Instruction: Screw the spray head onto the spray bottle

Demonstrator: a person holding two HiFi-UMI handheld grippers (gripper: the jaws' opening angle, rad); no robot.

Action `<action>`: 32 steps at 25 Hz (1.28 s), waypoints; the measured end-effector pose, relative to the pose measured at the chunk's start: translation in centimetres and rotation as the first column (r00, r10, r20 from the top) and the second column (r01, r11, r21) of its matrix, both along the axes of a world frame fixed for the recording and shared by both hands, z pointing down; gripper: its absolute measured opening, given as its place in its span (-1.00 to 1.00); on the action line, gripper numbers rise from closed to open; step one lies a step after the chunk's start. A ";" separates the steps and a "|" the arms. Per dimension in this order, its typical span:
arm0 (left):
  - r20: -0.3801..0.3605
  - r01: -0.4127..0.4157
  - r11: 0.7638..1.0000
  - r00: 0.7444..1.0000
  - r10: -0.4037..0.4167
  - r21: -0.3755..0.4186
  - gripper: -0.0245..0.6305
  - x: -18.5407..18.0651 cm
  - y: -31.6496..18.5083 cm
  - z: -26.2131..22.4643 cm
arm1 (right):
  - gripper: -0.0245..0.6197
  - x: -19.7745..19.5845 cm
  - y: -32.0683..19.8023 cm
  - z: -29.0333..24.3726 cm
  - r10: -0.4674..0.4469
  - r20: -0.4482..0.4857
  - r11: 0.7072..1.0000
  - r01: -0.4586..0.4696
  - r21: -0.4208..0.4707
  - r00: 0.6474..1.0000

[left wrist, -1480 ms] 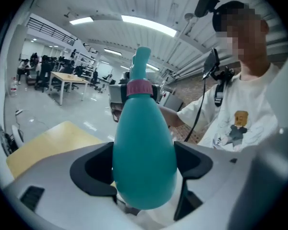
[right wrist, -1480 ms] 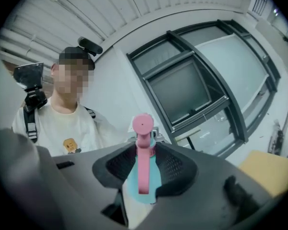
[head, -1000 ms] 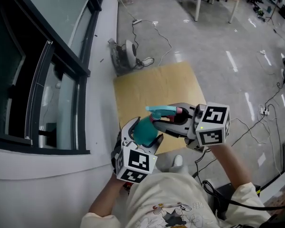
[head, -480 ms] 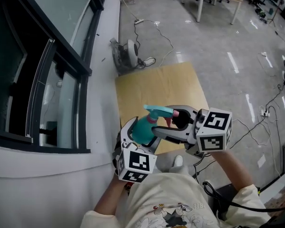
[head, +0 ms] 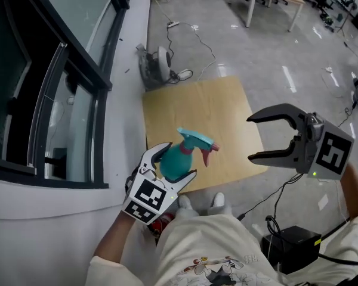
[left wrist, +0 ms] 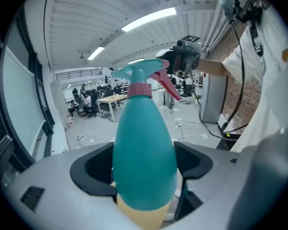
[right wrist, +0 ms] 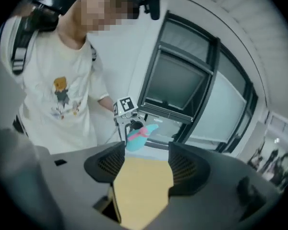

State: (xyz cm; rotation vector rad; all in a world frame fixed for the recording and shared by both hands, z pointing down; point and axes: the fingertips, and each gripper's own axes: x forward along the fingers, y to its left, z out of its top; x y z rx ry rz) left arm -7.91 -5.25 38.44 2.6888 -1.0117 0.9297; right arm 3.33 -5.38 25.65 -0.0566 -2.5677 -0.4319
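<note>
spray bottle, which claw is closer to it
Left. The left claw grips the spray bottle; the right claw sits apart to its right, jaws opening, empty.

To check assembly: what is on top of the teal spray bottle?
A teal spray head with pink collar and trigger sits on the spray bottle. The collar covers the neck, so the thread is hidden.

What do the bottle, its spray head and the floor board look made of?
Spray bottle: probably plastic, opaque teal, smooth with a soft sheen. Spray head: likely moulded plastic, teal with pink trigger and collar. Board: seems wood or plywood, matte pale tan, no glare.
</note>
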 end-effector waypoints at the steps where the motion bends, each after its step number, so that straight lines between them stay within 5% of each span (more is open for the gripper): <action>1: -0.014 -0.038 0.999 0.999 0.038 -0.020 0.28 0.3 0.4 -0.1 | -0.08 0.0 -0.6 -0.3 -0.029 -0.026 0.995 0.032 0.090 0.999; 3: -0.049 -0.120 0.991 0.992 0.117 -0.060 0.28 1.1 1.4 -0.2 | -0.08 -0.7 -1.2 -0.5 -0.093 -0.050 0.975 0.101 0.197 0.994; 8: -0.131 -0.330 0.933 0.941 0.313 -0.141 0.28 2.5 3.8 -0.6 | -0.08 -3.5 -0.9 1.7 -0.209 -0.095 0.952 0.225 0.208 0.973; 16: -0.282 -0.596 0.773 0.796 0.535 -0.216 0.28 4.7 7.4 -1.2 | -0.08 -5.3 1.9 4.4 -0.408 -0.192 0.867 0.445 0.223 0.892; 25: -0.339 -0.731 0.621 0.681 0.649 -0.282 0.28 5.8 9.8 -0.6 | -0.08 -6.2 5.9 5.2 -0.570 -0.247 0.777 0.612 0.150 0.784; 32: -0.354 -0.765 0.570 0.644 0.678 -0.300 0.28 6.5 10.2 -1.0 | -0.14 -5.7 8.0 4.9 -0.642 -0.262 0.719 0.684 0.124 0.721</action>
